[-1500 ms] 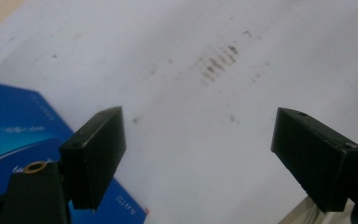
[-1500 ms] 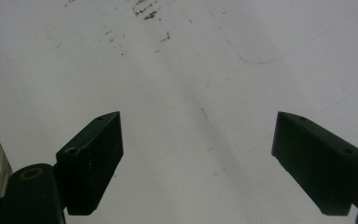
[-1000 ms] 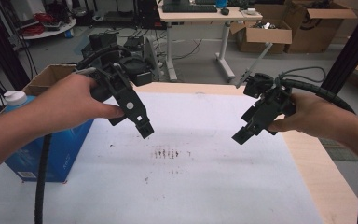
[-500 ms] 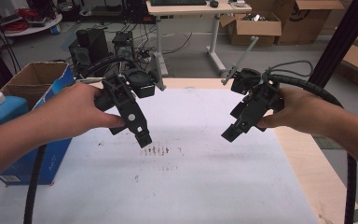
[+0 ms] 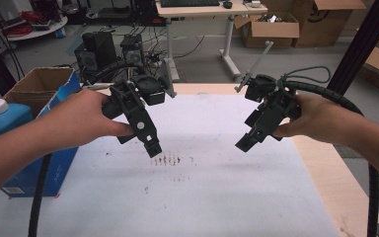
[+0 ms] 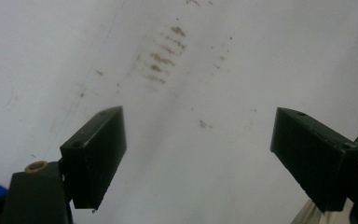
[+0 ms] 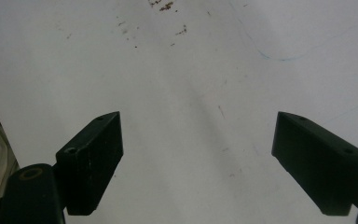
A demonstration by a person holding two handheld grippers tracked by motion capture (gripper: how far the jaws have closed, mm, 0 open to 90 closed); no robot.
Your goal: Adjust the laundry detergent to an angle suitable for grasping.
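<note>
A person's hands hold two black grippers above a white table sheet (image 5: 212, 197). My left gripper (image 5: 152, 146) hangs over the sheet's middle left, tips pointing down and inward. Its jaws stand wide apart in the left gripper view (image 6: 198, 154), with nothing between them. My right gripper (image 5: 243, 143) hovers at the middle right, tilted down toward the centre. In the right gripper view (image 7: 198, 158) its jaws are also spread wide and hold nothing. Brown smudges (image 5: 167, 159) mark the sheet between the two grippers, and the same marks (image 6: 165, 56) lie ahead of the left jaws.
A blue carton (image 5: 24, 163) with an open cardboard box (image 5: 39, 84) and a blue bottle (image 5: 2, 116) stands at the table's left edge. Bare wood (image 5: 321, 177) borders the sheet on the right. Desks, boxes and cables lie beyond the far edge.
Both grippers have shifted slightly down and toward the person over the sheet, keeping their spacing. Their jaws have stayed apart.
</note>
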